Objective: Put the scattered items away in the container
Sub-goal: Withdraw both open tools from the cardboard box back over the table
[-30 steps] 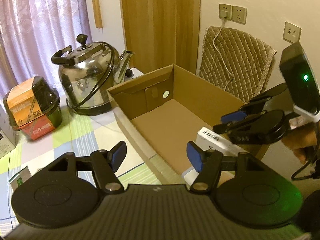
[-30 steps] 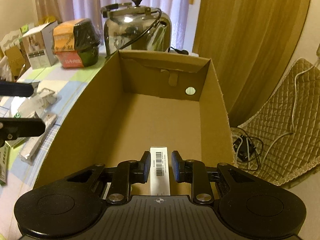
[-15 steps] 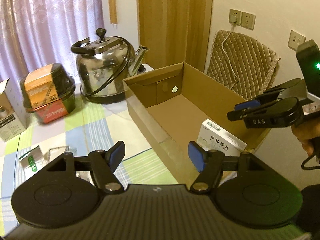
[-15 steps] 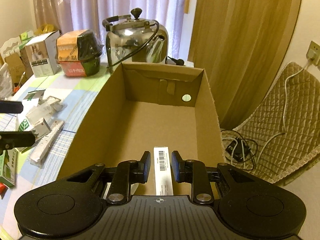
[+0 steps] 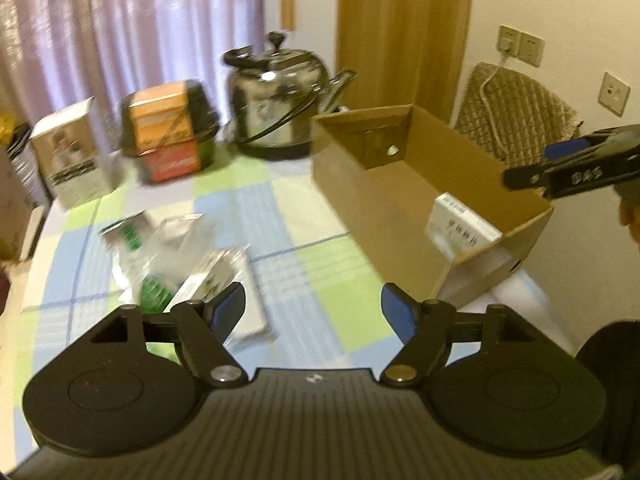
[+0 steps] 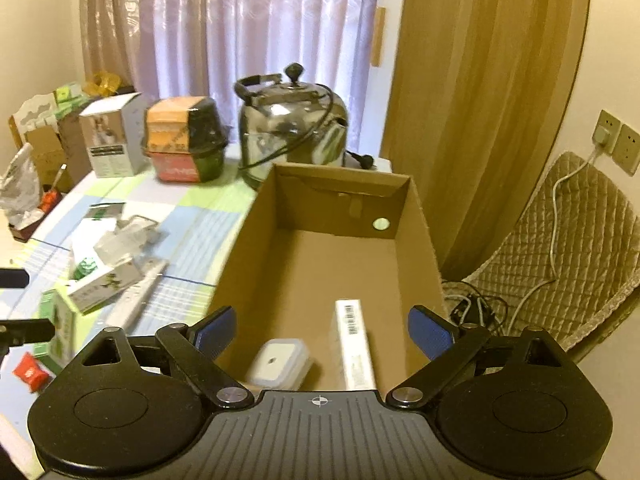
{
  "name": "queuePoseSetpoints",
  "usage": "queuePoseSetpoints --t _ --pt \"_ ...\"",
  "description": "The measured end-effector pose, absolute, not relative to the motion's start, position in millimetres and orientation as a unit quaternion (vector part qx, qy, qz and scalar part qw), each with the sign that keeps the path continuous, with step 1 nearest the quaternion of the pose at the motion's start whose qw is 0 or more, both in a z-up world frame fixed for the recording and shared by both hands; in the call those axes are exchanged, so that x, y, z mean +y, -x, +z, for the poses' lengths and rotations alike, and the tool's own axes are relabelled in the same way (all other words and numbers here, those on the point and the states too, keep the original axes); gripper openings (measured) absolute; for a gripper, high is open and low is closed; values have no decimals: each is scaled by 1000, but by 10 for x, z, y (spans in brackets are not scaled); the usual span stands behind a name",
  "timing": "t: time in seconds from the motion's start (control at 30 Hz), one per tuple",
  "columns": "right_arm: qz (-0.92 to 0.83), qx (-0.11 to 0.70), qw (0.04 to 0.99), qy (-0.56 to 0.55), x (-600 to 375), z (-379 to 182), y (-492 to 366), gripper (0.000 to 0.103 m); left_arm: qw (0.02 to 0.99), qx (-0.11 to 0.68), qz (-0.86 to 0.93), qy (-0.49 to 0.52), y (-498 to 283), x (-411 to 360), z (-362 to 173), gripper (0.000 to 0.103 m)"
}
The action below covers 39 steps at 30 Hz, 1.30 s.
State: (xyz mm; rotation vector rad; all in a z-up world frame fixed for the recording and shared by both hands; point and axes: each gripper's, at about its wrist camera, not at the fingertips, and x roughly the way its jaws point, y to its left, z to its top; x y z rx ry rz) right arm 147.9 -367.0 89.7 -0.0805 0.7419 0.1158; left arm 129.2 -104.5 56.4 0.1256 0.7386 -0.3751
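Observation:
The open cardboard box [image 6: 240,264] stands at the table's right end. A long white barcode box [image 6: 352,344] and a small white lidded tub [image 6: 278,362] lie on its floor. My right gripper [image 6: 320,330] hovers open over the box's near end, with nothing between its blue pads. In the left wrist view the same cardboard box [image 5: 360,200] holds the white box [image 5: 460,228], and the right gripper [image 5: 528,165] shows above its right rim. My left gripper [image 5: 312,312] is open and empty above the checked cloth. Scattered packets and small boxes [image 5: 172,256] lie just ahead-left of it.
A steel kettle [image 5: 280,100], a wrapped noodle bowl [image 5: 168,136] and a white carton [image 5: 72,152] stand along the back of the table. A quilted chair [image 6: 580,240] and floor cables [image 6: 472,308] are right of the box. A red packet [image 6: 30,374] lies at the near left.
My right gripper has opened and let go of the white barcode box, which now lies in the cardboard box. Both grippers pulled back, and the left one swung left over the scattered items.

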Motion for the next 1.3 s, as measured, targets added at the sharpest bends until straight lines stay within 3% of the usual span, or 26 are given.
queuePoseSetpoints --t 0.63,1.3 --pt "157 369 915 48 -2648 844 -772 98 918 383 -90 -52 -466 153 411 86" --pt "207 412 884 78 -2153 507 -645 98 897 429 -92 -53 -361 373 81 87"
